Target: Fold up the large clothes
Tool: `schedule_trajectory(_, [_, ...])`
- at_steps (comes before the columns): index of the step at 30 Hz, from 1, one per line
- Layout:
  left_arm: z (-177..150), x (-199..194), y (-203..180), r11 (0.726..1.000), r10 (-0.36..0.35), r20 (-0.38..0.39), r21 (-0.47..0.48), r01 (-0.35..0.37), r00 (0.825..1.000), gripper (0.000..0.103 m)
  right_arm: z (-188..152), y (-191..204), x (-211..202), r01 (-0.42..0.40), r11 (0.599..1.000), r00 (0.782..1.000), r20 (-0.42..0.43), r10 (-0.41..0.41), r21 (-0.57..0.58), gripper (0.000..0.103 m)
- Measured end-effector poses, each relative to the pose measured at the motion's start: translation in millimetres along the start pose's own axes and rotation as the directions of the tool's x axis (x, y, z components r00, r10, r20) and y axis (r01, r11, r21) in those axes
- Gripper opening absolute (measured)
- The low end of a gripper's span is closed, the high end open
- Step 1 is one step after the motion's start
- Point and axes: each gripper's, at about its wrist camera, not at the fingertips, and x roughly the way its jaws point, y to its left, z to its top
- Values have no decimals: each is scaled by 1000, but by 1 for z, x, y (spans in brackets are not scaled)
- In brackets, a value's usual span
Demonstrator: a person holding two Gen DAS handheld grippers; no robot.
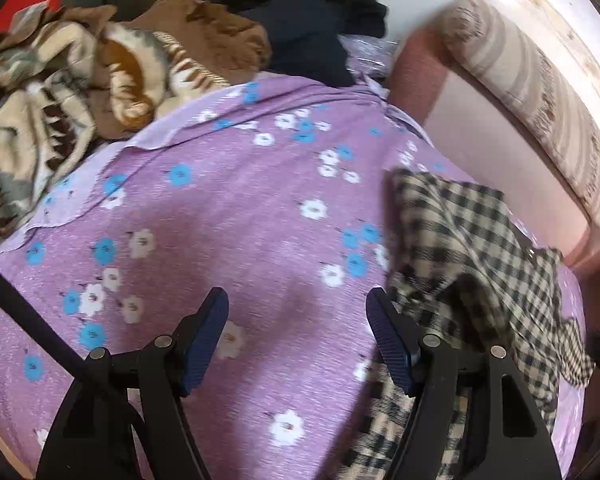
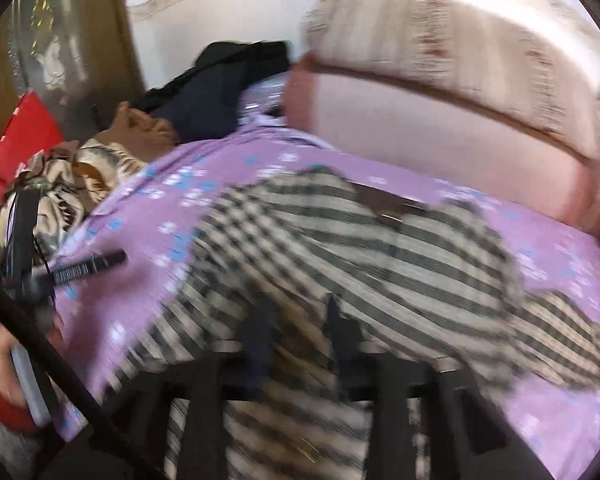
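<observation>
A black-and-cream checked garment (image 1: 468, 248) lies crumpled on the purple flowered bedsheet (image 1: 240, 208). My left gripper (image 1: 296, 312) is open and empty above the sheet, with the garment touching its right finger. In the right wrist view the checked garment (image 2: 340, 248) spreads across the sheet (image 2: 560, 412), heavily blurred. My right gripper (image 2: 300, 320) hangs over the garment's near part with its fingers a little apart; the blur hides whether cloth is between them.
A brown and cream patterned blanket (image 1: 52, 112) is heaped at the left, with dark clothes (image 1: 308, 28) piled at the back. A pink headboard (image 1: 480, 120) with a striped cushion (image 1: 540, 92) borders the right. The other gripper (image 2: 84, 268) shows at the left.
</observation>
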Motion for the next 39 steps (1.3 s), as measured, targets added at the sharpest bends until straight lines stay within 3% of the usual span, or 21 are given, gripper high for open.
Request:
schedule_trajectory(5, [6, -6, 15, 1000, 24, 27, -18, -24, 999, 70, 33, 41, 88, -43, 997, 995, -83, 48, 60, 16])
schedule_trajectory(9, [10, -10, 19, 999, 15, 39, -33, -13, 999, 70, 27, 54, 140, -111, 988, 974, -186, 130, 110, 16])
schedule_trajectory(11, [11, -9, 18, 999, 14, 36, -31, -13, 999, 70, 15, 61, 160, -165, 976, 950, -245, 196, 143, 16])
schedule_trajectory(13, [9, -6, 13, 1000, 13, 29, -23, -12, 999, 70, 6, 65, 166, -166, 974, 949, -242, 201, 158, 17])
schedule_trajectory(18, [2, 2, -4, 1000, -10, 4, 26, 10, 1000, 70, -4, 35, 130, -271, 932, 924, -206, 322, 242, 18])
schedule_trajectory(19, [0, 2, -8, 999, -10, 6, 41, 10, 1000, 70, -5, 18, 109, -278, 930, 931, -170, 323, 242, 27])
schedule_trajectory(20, [-1, 2, -11, 999, -9, 8, 48, 9, 1000, 70, -5, 5, 96, -274, 931, 938, -147, 314, 241, 44])
schedule_trajectory(22, [-3, 2, -15, 998, -8, 9, 58, 7, 1000, 70, -12, -35, 59, -206, 949, 969, -85, 232, 240, 62])
schedule_trajectory(24, [-4, 4, -17, 999, -16, 3, 47, 16, 1000, 70, -27, -84, 28, -43, 971, 997, -58, 58, 236, 65])
schedule_trajectory(27, [-5, 8, -20, 998, -50, -17, 21, 51, 999, 70, -49, -136, 14, 76, 946, 994, -96, -48, 315, 67])
schedule_trajectory(30, [-7, 14, -26, 997, -71, -30, 13, 72, 997, 70, -71, -165, 16, 78, 908, 993, -114, -34, 411, 67])
schedule_trajectory(33, [-12, 18, -37, 997, -66, -31, 38, 67, 997, 70, -86, -165, 33, 16, 883, 990, -129, 50, 469, 67])
schedule_trajectory(34, [-13, 19, -40, 997, -64, -31, 47, 66, 997, 70, -90, -165, 37, 3, 881, 989, -131, 67, 473, 67])
schedule_trajectory(35, [-13, 19, -43, 996, -64, -31, 57, 65, 997, 70, -92, -162, 43, -13, 880, 987, -137, 88, 474, 59])
schedule_trajectory(36, [-14, 20, -45, 996, -61, -30, 68, 62, 998, 70, -93, -157, 47, -32, 882, 983, -143, 112, 469, 45])
schedule_trajectory(37, [-16, 21, -48, 995, -57, -27, 80, 59, 998, 70, -92, -152, 52, -55, 888, 977, -158, 142, 457, 13])
schedule_trajectory(39, [-17, 22, -51, 994, -48, -24, 97, 50, 999, 70, -85, -145, 47, -40, 912, 981, -155, 112, 409, 12])
